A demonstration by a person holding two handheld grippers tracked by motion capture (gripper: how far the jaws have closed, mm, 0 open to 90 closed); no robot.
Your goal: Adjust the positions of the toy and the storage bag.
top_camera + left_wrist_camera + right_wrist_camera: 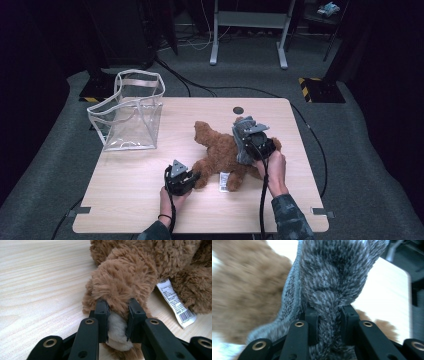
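left gripper [117, 315] clamped on teddy bear [220, 150] paw, lower centre | right gripper [329, 315] pinching grey knit garment [329, 277] on bear | dressing or undressing unfinished, which unclear | clear bag [131, 112] upper left, untouched

High view: overhead, facing forward-down across the table [125, 200]. Gripper views: close-up along own jaws. Shared: brown plush bear [220, 150] [130, 272] [244, 290].

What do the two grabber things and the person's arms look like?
Both are black. The left gripper and right gripper each carry a grey three-cornered plate and trail a black cable. Up close, the fingers are flat black blocks on arms with brass-ringed holes. The sleeves look dark and patterned, and a thin dark band circles the left wrist.
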